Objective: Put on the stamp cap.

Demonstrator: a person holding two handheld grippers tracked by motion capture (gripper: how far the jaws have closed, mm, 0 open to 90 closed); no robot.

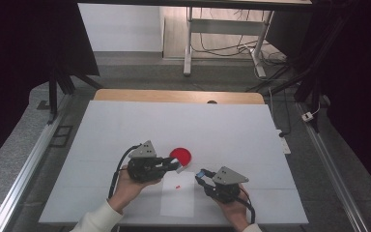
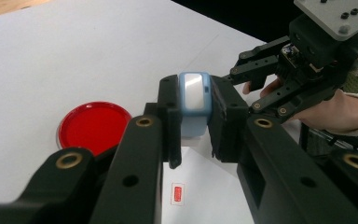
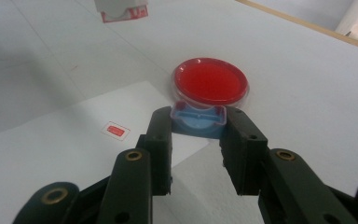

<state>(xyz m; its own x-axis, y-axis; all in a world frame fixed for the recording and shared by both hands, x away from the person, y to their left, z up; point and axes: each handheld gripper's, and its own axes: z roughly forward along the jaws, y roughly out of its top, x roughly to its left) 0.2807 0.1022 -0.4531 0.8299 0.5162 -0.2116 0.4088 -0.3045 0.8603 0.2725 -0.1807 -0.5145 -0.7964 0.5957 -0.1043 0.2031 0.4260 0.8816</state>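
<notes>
We hold a small blue-and-white case (image 2: pixel 193 100) clenched upright in our left hand-held gripper (image 2: pixel 193 121), lifted above the white worktop (image 1: pixel 125 130) just beside a red dish (image 1: pixel 180 155), probably so the other tool can work on it. Our right hand-held gripper (image 3: pixel 196 140) clamps a blue lid-like piece (image 3: pixel 199 119) at its jaw tips; the high view shows both tools flanking a paper sheet (image 1: pixel 178 203), whose small red mark (image 3: pixel 115 129) the gripper views show clearly.

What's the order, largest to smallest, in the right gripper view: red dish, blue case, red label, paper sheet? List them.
1. paper sheet
2. red dish
3. blue case, nearer the camera, so its true size is unsure
4. red label
</notes>
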